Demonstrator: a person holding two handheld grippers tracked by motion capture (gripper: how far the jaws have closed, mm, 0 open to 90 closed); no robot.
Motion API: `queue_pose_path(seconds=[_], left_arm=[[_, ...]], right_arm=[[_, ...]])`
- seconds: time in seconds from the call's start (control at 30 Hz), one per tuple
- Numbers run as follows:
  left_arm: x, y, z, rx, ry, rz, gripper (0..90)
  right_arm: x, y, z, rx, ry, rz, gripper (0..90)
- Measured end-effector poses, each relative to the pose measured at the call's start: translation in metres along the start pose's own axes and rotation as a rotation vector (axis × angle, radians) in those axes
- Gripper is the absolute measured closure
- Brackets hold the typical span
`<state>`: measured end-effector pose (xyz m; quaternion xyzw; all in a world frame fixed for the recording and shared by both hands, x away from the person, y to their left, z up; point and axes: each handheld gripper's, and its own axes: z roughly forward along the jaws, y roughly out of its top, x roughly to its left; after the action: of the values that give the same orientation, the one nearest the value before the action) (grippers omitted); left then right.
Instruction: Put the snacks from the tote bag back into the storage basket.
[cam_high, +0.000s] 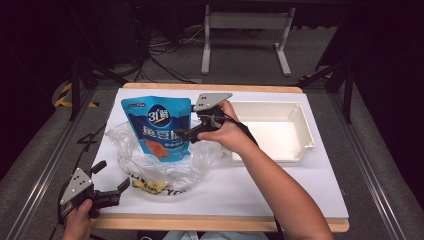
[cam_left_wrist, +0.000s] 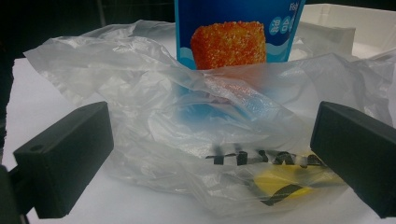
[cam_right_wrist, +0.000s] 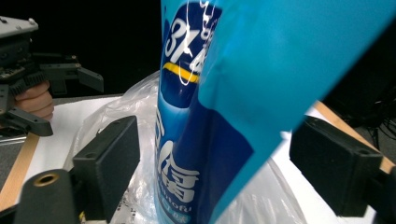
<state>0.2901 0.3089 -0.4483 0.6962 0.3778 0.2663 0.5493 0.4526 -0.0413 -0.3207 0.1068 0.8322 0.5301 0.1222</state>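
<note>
A blue snack pouch (cam_high: 157, 125) stands upright inside a crumpled clear plastic bag (cam_high: 150, 170) on the white table top (cam_high: 280, 185). My right gripper (cam_high: 187, 131) is at the pouch's right edge. In the right gripper view its jaws stand wide apart on either side of the pouch (cam_right_wrist: 196, 140), with a gap on each side; the gripper (cam_right_wrist: 217, 135) is open. My left gripper (cam_high: 111, 176) is near the table's front left corner, open and empty. Its own view looks at the bag (cam_left_wrist: 140, 93) and the pouch (cam_left_wrist: 233, 37) from just short of the bag.
An empty white tray (cam_high: 306, 125) sits at the right of the table, touching the right hand's far side. The bag carries yellow and black print (cam_left_wrist: 280, 182) at its near edge. Table legs and cables lie on the floor beyond.
</note>
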Motion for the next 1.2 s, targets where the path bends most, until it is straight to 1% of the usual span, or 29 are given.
queue_pose_path(seconds=[0.07,0.13,0.3,0.47,0.57,0.67,0.73,0.93,1.07,1.2], left_arm=[[0.0,0.0,0.0,-0.016,0.002,-0.006,0.2],[0.0,0.0,0.0,-0.015,0.002,-0.007,0.2],[0.0,-0.001,0.001,-0.016,0.002,-0.009,0.2],[0.0,0.0,0.0,-0.011,0.001,-0.009,0.2],[0.0,0.0,0.0,-0.013,0.001,-0.011,0.2],[0.001,-0.001,0.0,-0.013,0.001,-0.016,0.2],[0.001,0.0,0.0,-0.003,0.0,-0.015,0.2],[0.001,-0.001,0.0,-0.008,0.001,-0.016,0.2],[0.001,-0.001,0.0,-0.009,0.001,-0.016,0.2],[0.001,-0.001,0.001,-0.007,0.001,-0.017,0.2]], right_arm=[[0.0,-0.002,0.006,0.012,-0.001,0.001,15.5],[0.001,-0.005,0.014,0.028,0.003,-0.017,15.0],[0.005,-0.01,0.026,0.018,0.006,-0.038,13.9],[0.006,-0.018,0.037,0.031,-0.007,-0.053,13.6],[0.008,-0.022,0.043,0.045,-0.007,-0.061,13.5],[0.01,-0.026,0.048,0.037,-0.004,-0.073,13.3],[0.011,-0.027,0.051,0.033,-0.003,-0.077,12.9],[0.013,-0.031,0.054,0.03,-0.006,-0.076,12.7],[0.014,-0.037,0.057,0.054,-0.009,-0.086,12.4],[0.015,-0.043,0.061,0.068,-0.004,-0.076,12.4]])
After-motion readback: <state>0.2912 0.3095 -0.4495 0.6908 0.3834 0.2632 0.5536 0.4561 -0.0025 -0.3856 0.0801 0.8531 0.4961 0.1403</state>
